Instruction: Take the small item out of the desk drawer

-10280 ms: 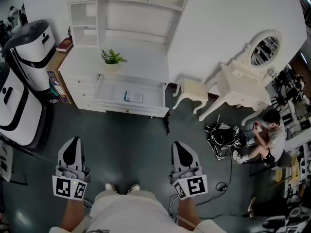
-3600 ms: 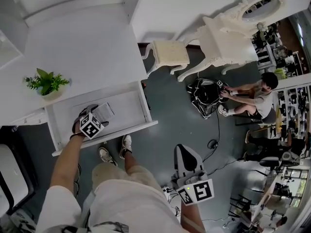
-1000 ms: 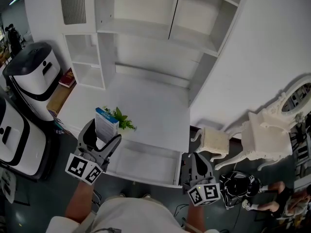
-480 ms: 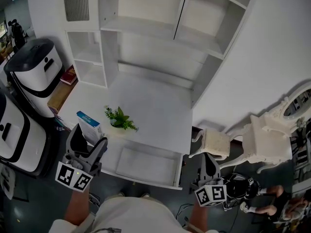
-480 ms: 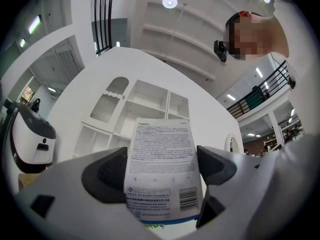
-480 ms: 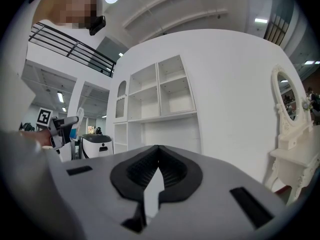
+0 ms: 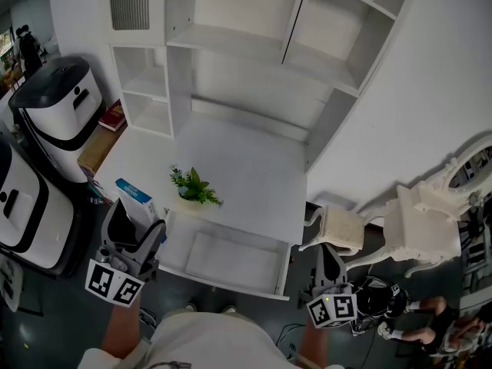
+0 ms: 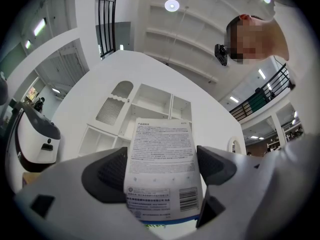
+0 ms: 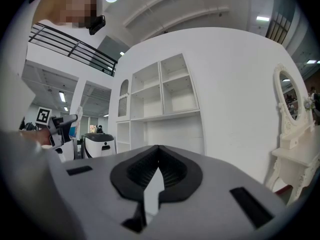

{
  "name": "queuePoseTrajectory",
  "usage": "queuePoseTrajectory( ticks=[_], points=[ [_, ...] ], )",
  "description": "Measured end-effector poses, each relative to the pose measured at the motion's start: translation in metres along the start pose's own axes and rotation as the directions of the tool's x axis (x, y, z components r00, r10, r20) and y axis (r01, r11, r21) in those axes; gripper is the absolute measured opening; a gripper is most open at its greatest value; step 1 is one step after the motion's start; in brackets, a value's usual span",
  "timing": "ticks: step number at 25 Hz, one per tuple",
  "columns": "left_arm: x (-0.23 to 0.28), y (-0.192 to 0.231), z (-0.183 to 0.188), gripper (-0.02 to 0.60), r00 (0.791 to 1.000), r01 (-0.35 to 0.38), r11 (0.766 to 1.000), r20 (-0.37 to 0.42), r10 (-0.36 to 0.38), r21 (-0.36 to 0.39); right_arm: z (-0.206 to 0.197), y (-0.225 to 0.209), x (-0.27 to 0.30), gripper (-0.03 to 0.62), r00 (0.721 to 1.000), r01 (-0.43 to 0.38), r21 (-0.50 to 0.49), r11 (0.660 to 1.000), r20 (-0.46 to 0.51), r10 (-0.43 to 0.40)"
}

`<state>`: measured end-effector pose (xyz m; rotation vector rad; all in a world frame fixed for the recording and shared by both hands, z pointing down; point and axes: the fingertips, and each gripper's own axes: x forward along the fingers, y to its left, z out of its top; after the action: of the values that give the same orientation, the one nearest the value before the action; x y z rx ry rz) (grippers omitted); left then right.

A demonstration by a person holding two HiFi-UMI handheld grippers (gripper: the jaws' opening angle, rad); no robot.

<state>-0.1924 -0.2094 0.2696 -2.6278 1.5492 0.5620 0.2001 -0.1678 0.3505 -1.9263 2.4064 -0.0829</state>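
The small item is a white box with a blue edge (image 7: 135, 197), and my left gripper (image 7: 137, 223) is shut on it, holding it up beside the desk's front left corner. In the left gripper view the box (image 8: 160, 169) stands upright between the two dark pads (image 8: 107, 172), its printed face and barcode toward the camera. The white desk drawer (image 7: 231, 258) is pulled out and its floor looks bare. My right gripper (image 7: 322, 254) hangs low to the right of the drawer. In the right gripper view its jaws (image 9: 158, 170) meet with nothing between them.
A small potted plant (image 7: 192, 187) stands on the white desk top (image 7: 246, 175) under open shelves (image 7: 231, 21). White machines (image 7: 50, 102) stand at the left and a red book (image 7: 112, 117) lies behind the desk's left corner. At the right are a stool (image 7: 338, 225), a vanity table (image 7: 430, 206) and a black bag (image 7: 372, 295).
My left gripper has carried the box to the left and nearer to me, from in front of the plant to the desk's front left corner. The right gripper has hardly moved.
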Motion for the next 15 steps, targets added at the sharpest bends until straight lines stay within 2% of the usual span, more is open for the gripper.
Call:
queuePoseTrajectory(
  ticks=[15],
  points=[
    [-0.008,-0.006,0.001,0.44,1.0,0.023,1.0,-0.012,-0.023,0.006,0.003,0.01,-0.015,0.009,1.0,0.013,0.0,1.0,0.0,-0.013]
  ],
)
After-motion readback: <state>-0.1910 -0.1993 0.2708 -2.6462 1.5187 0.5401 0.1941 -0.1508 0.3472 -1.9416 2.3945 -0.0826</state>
